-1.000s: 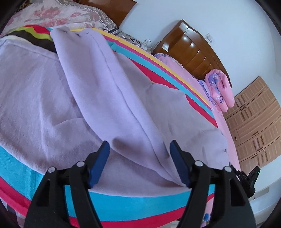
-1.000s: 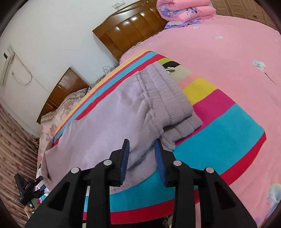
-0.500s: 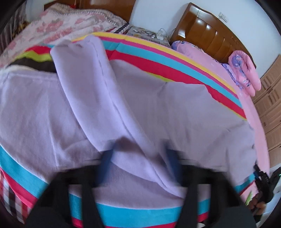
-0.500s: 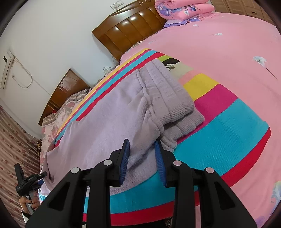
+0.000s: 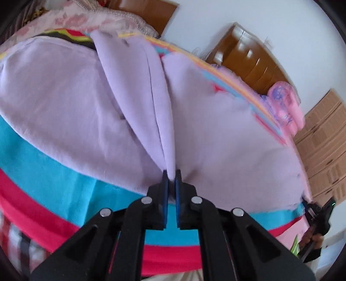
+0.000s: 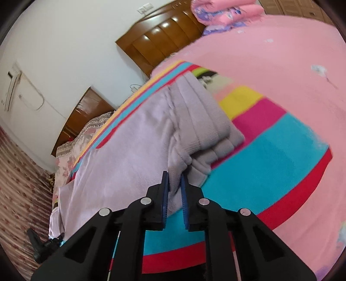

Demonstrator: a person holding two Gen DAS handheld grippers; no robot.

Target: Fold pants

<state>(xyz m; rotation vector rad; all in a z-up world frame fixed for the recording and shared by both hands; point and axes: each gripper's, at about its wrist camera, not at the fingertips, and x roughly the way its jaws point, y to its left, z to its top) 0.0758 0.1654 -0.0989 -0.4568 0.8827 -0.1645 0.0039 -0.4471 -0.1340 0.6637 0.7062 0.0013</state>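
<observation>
Lilac pants (image 5: 90, 103) spread on striped bed blanket (image 5: 54, 173) | left gripper (image 5: 170, 177) fingers pinching a raised fold | right gripper (image 6: 174, 179) fingers pinching near-edge cloth beside waistband (likely readying a fold-over)

Your pants (image 5: 64, 103) lie spread across the blanket (image 5: 54, 173), which covers the near part of the bed (image 6: 281, 54). Your left claw (image 5: 170, 175) pinches a ridge of cloth at the near edge of the pants; that ridge runs away from you toward the far side of the blanket. Your right claw (image 6: 174, 179) grips the near edge just beside the waistband (image 6: 205, 121), which sits at the right end. Behind the bed stands the headboard (image 6: 164, 36), with a rolled quilt (image 6: 225, 10) on the bed to its right.
</observation>
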